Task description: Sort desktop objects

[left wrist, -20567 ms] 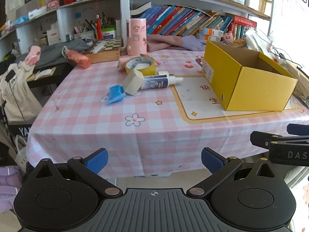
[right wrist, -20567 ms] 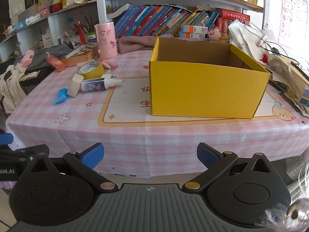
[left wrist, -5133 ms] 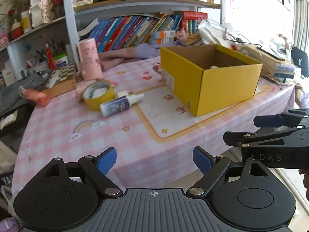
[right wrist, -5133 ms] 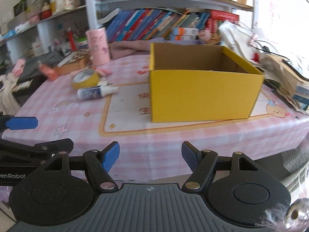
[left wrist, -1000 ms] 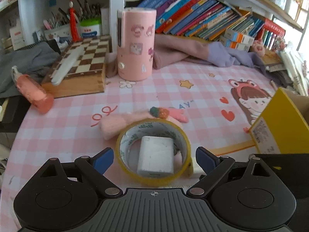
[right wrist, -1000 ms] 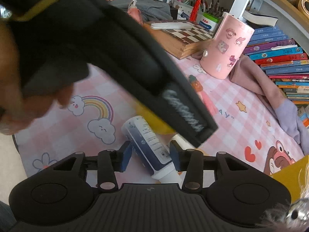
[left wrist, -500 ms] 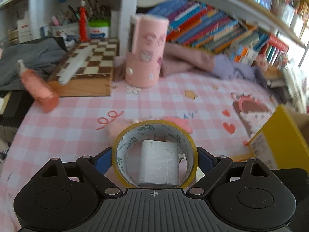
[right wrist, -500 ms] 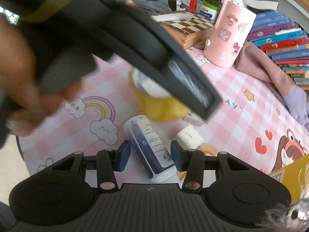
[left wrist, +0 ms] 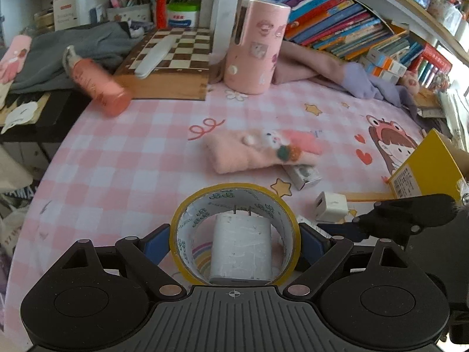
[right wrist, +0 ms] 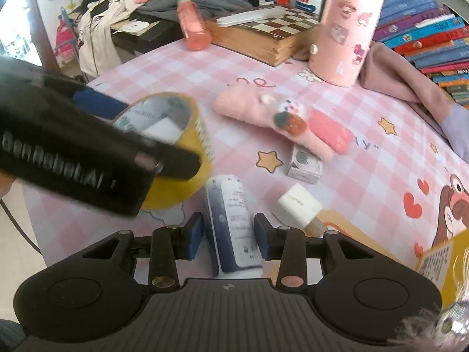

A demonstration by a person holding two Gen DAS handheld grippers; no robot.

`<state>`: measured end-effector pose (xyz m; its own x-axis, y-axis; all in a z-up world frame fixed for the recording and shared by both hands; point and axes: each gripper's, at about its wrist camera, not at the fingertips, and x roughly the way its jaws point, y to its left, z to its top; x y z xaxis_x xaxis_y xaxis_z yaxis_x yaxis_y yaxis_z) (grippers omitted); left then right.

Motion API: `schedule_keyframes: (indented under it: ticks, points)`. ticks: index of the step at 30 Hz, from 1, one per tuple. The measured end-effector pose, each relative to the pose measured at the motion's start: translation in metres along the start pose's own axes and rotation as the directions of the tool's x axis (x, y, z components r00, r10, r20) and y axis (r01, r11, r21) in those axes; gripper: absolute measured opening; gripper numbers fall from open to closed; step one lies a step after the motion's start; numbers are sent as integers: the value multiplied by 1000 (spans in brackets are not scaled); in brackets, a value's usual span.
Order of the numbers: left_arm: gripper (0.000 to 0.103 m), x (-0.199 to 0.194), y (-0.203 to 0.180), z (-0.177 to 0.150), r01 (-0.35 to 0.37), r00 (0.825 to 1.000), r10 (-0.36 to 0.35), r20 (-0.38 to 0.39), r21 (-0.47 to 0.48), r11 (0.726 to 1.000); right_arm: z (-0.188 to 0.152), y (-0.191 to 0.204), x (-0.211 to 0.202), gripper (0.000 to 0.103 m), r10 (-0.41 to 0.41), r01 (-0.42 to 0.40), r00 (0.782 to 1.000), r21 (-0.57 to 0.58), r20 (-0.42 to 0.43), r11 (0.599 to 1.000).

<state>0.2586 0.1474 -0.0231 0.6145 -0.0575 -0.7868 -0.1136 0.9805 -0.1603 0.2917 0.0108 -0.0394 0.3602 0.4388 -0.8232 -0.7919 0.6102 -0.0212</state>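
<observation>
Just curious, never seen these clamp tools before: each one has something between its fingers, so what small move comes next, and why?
Probably finishing the squeeze: the right gripper is closing, its pads on either side of the white bottle lying on the table. The left gripper already holds the yellow tape roll, so both could then go toward the yellow box.

1. The surface (left wrist: 123, 158) is covered in a pink checked cloth with cartoon prints.
2. Just ahead of the left gripper (left wrist: 234, 242) lies a fuzzy pink pouch (left wrist: 258, 154), a pink cylinder (left wrist: 255, 44) and chessboard box (left wrist: 170, 67) further back.
3. Right of it: white charger (left wrist: 331, 205), yellow box (left wrist: 425, 170).
4. A glue bottle (right wrist: 231, 220) lies between the right gripper's (right wrist: 228, 236) fingers.
</observation>
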Motion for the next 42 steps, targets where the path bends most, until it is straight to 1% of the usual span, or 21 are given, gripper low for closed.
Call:
schedule_keyframes:
  ticks: [2,5,6,8,12,15,17,19,23,25,28,30,32,33,34,35,36,38,39,41,42]
  points:
    - [91,-13,3,1,11,999,-10,52,-19,1000,1,0,0,34,4,-4,1000,0,-1,1000]
    - [92,-30,7,-3,49,982,-48,184,1,999,1,0,1,33,2,-2,1000,13,2,1000]
    - [93,-26,8,-3,40,984,-42,171,12,999,0,0,1,32,1,-1,1000,22,3,1000]
    - [92,-13,13,-3,4,998,-4,70,-4,1000,-1,0,0,32,0,0,1000,33,1,999]
    - [92,-26,23,-3,49,989,-37,145,-81,995,-2,1,-1,32,-1,1,1000,38,-3,999]
    - [88,-29,28,-3,-12,985,28,171,-95,995,-2,1,-2,32,-2,3,1000,40,-5,999]
    - [65,-21,35,-2,-64,990,78,114,-121,991,-2,1,-2,32,-3,3,1000,39,-7,999]
    - [33,-9,43,-3,-91,995,95,26,-139,986,-2,1,-1,32,-3,3,1000,42,-7,999]
    - [28,6,46,-4,-75,997,74,-14,-141,987,-1,1,0,32,-6,6,1000,44,-9,999]
    - [17,15,43,0,-67,998,64,-28,-128,989,1,1,1,31,-3,3,1000,47,-9,999]
    - [8,18,43,4,-83,997,81,-19,-140,987,4,1,4,31,3,-3,1000,49,-8,999]
    - [9,1,37,6,-71,995,79,56,-128,989,6,2,4,31,4,-3,1000,46,-12,999]
    - [6,-24,27,5,-64,981,77,176,-77,995,6,2,4,30,4,-3,1000,46,-12,999]
    - [6,-27,27,4,-50,979,61,193,-64,997,5,2,4,30,4,-4,1000,50,-10,999]
    - [7,-20,33,2,-48,985,61,159,-85,995,4,2,3,30,3,-2,1000,51,-8,999]
    - [5,-12,43,0,-65,993,81,89,-170,983,4,3,3,30,0,0,1000,52,-7,999]
    - [10,-19,49,1,-50,993,73,87,-237,970,4,3,3,30,-2,3,1000,53,-6,999]
    - [8,-37,30,2,-73,979,90,181,-96,993,4,4,3,30,-2,2,1000,42,-10,999]
    - [9,-36,29,2,-47,983,61,173,-84,995,3,3,2,30,3,-2,1000,44,-9,999]
    - [7,-31,39,2,-20,988,50,145,-198,980,1,3,2,31,2,-2,1000,55,-1,999]
    - [9,-35,35,3,-20,984,52,171,-182,983,2,4,2,30,-2,2,1000,48,-3,999]
